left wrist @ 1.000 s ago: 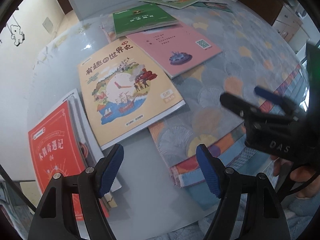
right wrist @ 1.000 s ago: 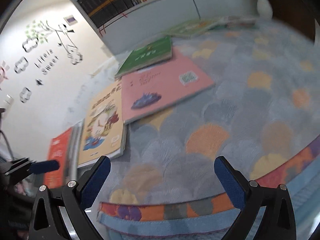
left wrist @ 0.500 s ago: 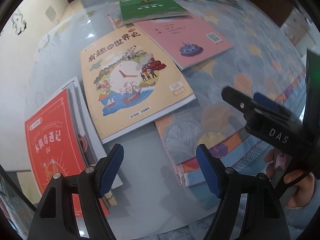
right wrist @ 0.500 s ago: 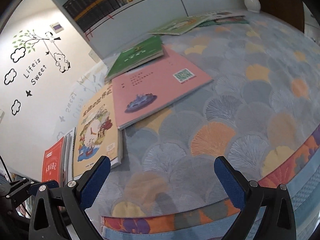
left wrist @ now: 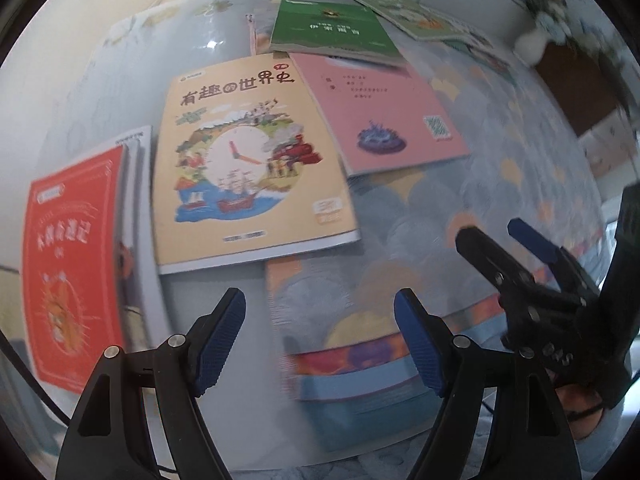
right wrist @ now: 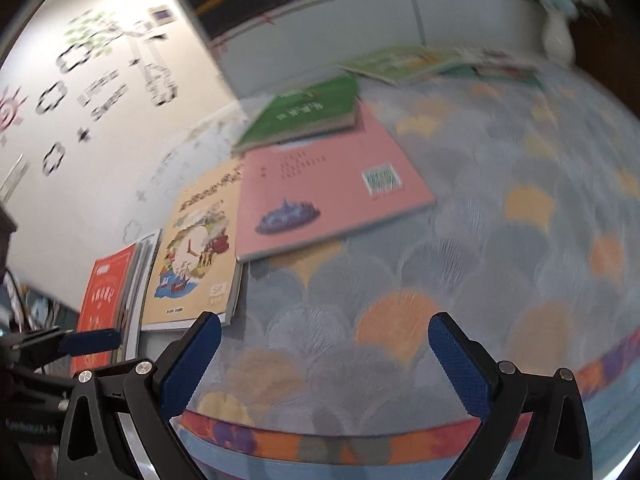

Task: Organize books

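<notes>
Several books lie flat on the floor and the rug. A yellow book with a clock picture (left wrist: pixel 248 160) (right wrist: pixel 196 248) is nearest, and a pink book (left wrist: pixel 380 112) (right wrist: pixel 320 184) overlaps its far right side. A green book (left wrist: pixel 332 28) (right wrist: pixel 304 112) rests on the pink one's far end. A red book (left wrist: pixel 68 264) (right wrist: pixel 104 296) tops a small stack at the left. My left gripper (left wrist: pixel 318 308) hovers above the rug's corner, its jaws opening with nothing between them. My right gripper (right wrist: pixel 324 328) (left wrist: pixel 492 232) stands open and empty over the rug, to the right of the left one.
A patterned rug (right wrist: pixel 480 260) (left wrist: pixel 500 160) covers the right side, and glossy grey floor (left wrist: pixel 200 24) lies to the left. More books (right wrist: pixel 400 62) lie at the rug's far edge beneath a white bookshelf (right wrist: pixel 320 32). A white vase (right wrist: pixel 558 36) stands at the far right.
The left wrist has rolled, so the books swing clockwise in its view and the yellow book sits more upright. The right gripper has shifted slightly. Both stay empty.
</notes>
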{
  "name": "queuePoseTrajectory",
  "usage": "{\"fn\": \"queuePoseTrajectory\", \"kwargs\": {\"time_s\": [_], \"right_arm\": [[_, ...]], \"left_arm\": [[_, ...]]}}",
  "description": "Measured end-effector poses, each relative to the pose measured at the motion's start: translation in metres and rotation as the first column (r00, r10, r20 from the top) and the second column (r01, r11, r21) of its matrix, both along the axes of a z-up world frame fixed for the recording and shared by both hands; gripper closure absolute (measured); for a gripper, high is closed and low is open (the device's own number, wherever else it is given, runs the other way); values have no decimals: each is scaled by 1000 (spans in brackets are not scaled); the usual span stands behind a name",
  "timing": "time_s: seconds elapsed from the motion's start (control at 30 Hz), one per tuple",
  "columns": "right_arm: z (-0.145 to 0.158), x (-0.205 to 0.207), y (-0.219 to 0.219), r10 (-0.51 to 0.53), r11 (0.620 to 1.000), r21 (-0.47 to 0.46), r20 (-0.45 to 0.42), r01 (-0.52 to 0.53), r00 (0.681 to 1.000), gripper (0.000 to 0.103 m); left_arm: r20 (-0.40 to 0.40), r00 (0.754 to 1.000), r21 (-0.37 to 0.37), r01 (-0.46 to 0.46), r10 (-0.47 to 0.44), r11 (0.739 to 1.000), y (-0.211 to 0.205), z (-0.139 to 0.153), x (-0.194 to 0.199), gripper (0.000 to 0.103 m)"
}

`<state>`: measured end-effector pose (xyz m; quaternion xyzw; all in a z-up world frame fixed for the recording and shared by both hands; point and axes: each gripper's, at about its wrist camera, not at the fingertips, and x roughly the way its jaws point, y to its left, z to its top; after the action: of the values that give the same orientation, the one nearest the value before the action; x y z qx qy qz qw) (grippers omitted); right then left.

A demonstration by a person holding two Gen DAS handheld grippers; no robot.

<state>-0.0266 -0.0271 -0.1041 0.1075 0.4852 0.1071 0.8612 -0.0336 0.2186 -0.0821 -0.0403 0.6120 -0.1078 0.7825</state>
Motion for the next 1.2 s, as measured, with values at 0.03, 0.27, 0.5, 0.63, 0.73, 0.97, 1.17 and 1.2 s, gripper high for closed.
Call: {"fn": "queuePoseTrajectory", "kwargs": {"time_s": [0.03,0.27,0.5,0.63,0.73,0.97,1.17,1.2], "right_arm": [[3,1,-4,18,1000,0,9,-18,1000,0],[8,10,-53,143,990,-17,-23,-143,989,0],[7,33,-100,253,967,-19,-65,-254,965,0],[-3,41,-112,343,939,23,-97,-343,934,0],[-17,43,-117,407,913,81,-138,-399,903,0],[-33,44,-115,470,883,115,-174,-456,865,0],[-33,45,-117,468,883,133,-171,-451,867,0],[-33,44,-116,465,884,133,-170,-447,869,0]], "left_arm": [[6,1000,-20,-22,23,1000,-4,2,1,28],[43,988,-63,-144,147,988,-40,0,-1,28],[-4,961,-109,-277,278,955,-64,-24,-9,28],[75,933,-88,-345,352,934,-72,-33,-21,27],[11,905,-120,-420,425,899,-69,-53,-26,28],[37,893,-66,-445,448,893,-73,-54,-32,28],[19,908,-35,-417,417,908,-77,-56,-28,27],[14,911,-35,-411,411,911,-78,-57,-28,25]]}}
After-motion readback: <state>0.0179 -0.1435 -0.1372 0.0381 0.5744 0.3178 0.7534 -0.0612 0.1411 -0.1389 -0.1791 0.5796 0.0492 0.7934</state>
